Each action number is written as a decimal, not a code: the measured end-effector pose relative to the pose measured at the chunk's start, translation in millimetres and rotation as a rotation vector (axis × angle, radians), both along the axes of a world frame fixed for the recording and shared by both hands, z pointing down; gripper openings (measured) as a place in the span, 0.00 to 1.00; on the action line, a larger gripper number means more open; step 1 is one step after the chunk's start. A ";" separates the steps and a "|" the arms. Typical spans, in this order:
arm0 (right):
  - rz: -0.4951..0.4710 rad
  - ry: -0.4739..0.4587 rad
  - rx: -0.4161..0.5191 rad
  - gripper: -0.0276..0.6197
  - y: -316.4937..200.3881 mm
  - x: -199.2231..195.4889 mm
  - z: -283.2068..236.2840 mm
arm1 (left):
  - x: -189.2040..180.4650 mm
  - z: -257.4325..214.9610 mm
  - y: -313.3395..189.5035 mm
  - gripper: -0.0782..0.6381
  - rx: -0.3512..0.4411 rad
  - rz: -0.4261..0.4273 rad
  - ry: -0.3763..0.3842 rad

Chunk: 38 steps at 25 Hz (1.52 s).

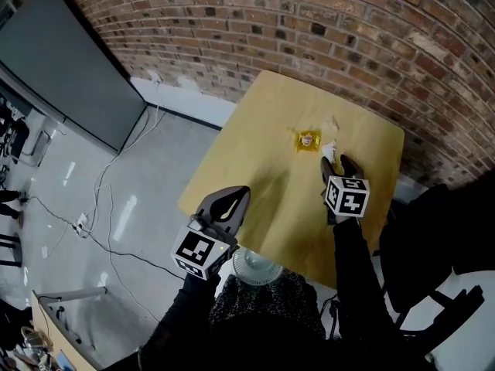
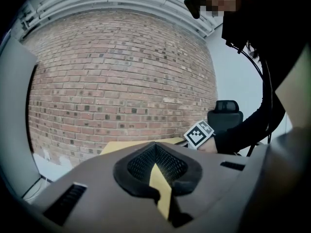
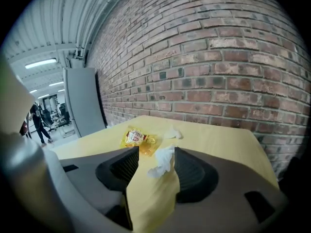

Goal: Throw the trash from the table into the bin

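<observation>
On the yellow table [image 1: 263, 153] lie a yellow snack wrapper [image 1: 307, 139] and two crumpled white tissues, one [image 1: 330, 150] next to the wrapper and one [image 1: 334, 122] farther back. My right gripper [image 1: 335, 163] hovers just short of the nearer tissue. In the right gripper view its jaws stand open around that tissue [image 3: 163, 160], whose edge lies against the right pad; the wrapper [image 3: 138, 139] and the far tissue [image 3: 172, 133] lie beyond. My left gripper [image 1: 238, 194] hangs over the table's near left edge, shut and empty [image 2: 155, 147]. A pale round bin [image 1: 254, 269] sits below the table's front edge.
A brick wall [image 1: 325, 29] runs close behind the table. A large grey panel [image 1: 62, 76] leans at the left, with cables [image 1: 100, 207] across the floor. A black chair [image 1: 441, 238] stands at the table's right.
</observation>
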State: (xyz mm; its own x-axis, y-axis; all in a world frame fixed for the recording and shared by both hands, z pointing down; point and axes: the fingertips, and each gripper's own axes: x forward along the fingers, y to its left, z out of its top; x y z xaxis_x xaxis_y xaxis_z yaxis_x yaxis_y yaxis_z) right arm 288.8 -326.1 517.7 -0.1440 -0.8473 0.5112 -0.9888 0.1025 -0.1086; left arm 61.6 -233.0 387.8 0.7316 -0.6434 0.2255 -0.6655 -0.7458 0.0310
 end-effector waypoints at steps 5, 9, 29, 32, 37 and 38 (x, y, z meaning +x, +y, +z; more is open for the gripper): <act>-0.011 0.015 -0.034 0.37 -15.4 -2.9 17.5 | 1.3 1.5 -4.1 0.11 -0.010 -0.009 -0.005; -0.006 0.024 -0.075 0.37 -23.9 -2.4 30.3 | 5.0 0.8 -8.2 0.11 0.000 0.000 -0.016; 0.006 0.174 -0.217 0.37 -29.6 -0.9 50.5 | 69.7 0.6 -23.4 0.11 0.006 0.086 0.019; 0.000 0.169 -0.217 0.37 -31.4 -1.3 50.4 | 68.9 2.3 -25.9 0.11 0.005 0.080 0.019; -0.071 0.193 -0.231 0.30 -27.2 -8.1 53.0 | 71.7 2.2 -25.4 0.11 0.004 0.083 0.019; -0.094 0.208 -0.235 0.26 -26.0 -10.2 53.1 | 71.9 1.5 -24.4 0.11 0.004 0.084 0.019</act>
State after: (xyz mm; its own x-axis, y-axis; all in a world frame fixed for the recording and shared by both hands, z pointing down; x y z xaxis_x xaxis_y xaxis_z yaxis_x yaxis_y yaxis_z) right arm 278.7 -352.1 570.8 -0.0876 -0.6906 0.7179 -0.9797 0.1901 0.0634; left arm 133.5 -257.4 389.3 0.7871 -0.5804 0.2087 -0.5999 -0.7991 0.0402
